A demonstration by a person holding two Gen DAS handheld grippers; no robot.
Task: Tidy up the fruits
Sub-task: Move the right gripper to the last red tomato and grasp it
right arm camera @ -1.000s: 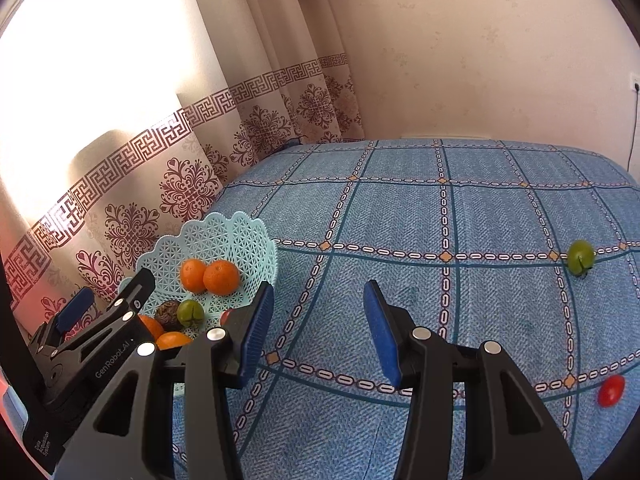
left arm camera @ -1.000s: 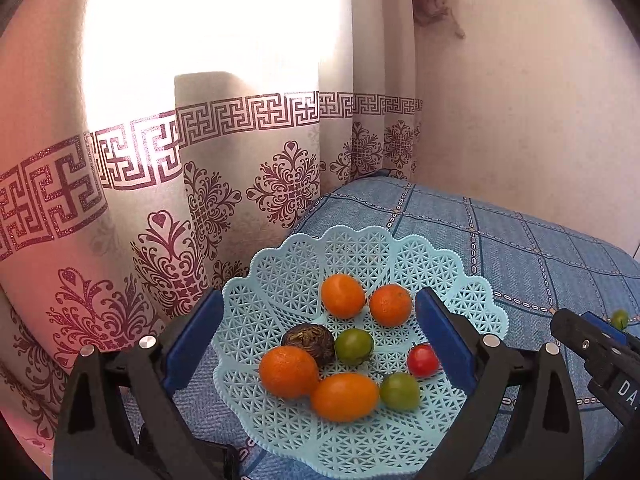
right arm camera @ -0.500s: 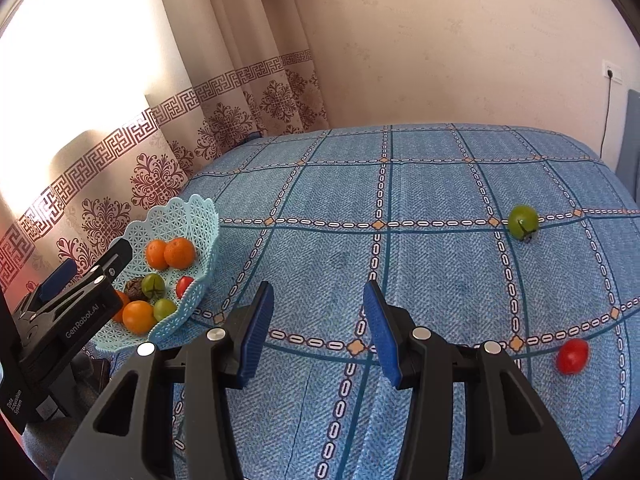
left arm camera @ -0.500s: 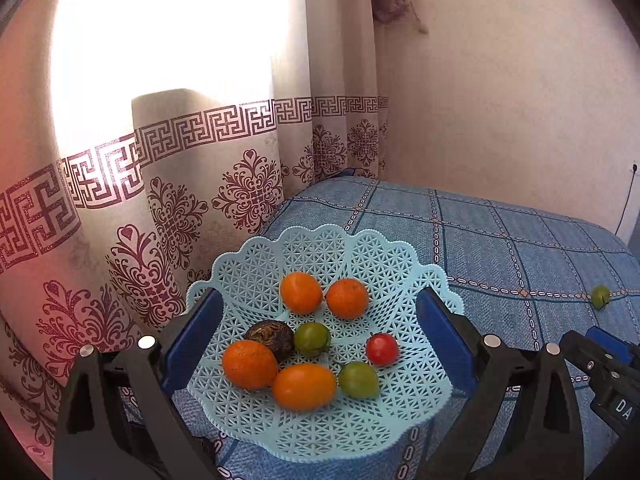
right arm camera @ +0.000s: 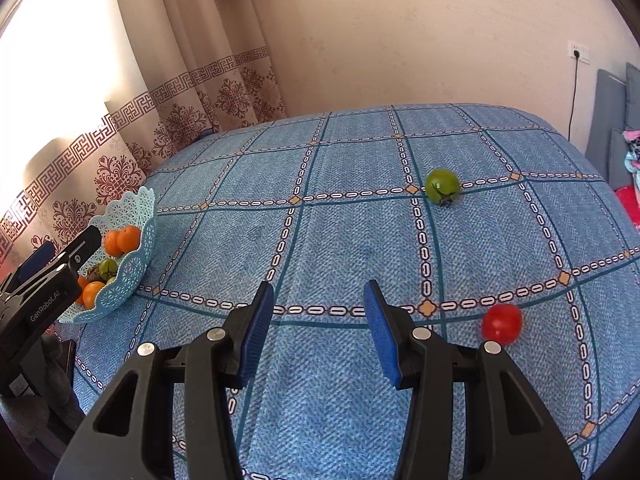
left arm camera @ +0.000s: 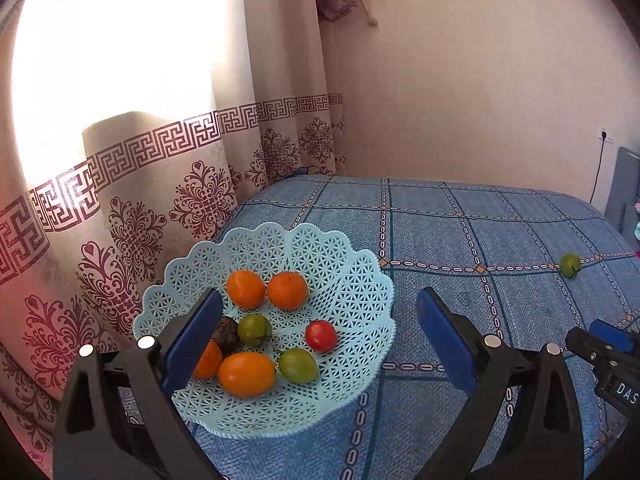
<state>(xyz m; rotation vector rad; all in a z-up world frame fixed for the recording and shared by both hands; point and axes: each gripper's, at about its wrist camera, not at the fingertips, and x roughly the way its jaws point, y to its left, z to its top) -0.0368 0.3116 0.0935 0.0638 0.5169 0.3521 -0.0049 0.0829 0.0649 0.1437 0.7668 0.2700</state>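
Both grippers hang empty, jaws spread: right gripper (right arm camera: pixel 318 322) faces the round red tomato (right arm camera: pixel 501 323) and green tomato (right arm camera: pixel 441 185) loose on the blue bed. Left gripper (left arm camera: pixel 316 330) hovers by the pale-blue lattice plastic basket (left arm camera: pixel 360 280), likely steadying their destination.

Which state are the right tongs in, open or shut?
Open. The right tongs show a wide gap between the blue pads, with only bedspread visible through it; nothing is gripped.

Bright daylight glows through a cream patterned curtain (left arm camera: pixel 168 184) beside a plain beige wall (right arm camera: pixel 400 32) and a blue checked bed (right arm camera: pixel 360 240).
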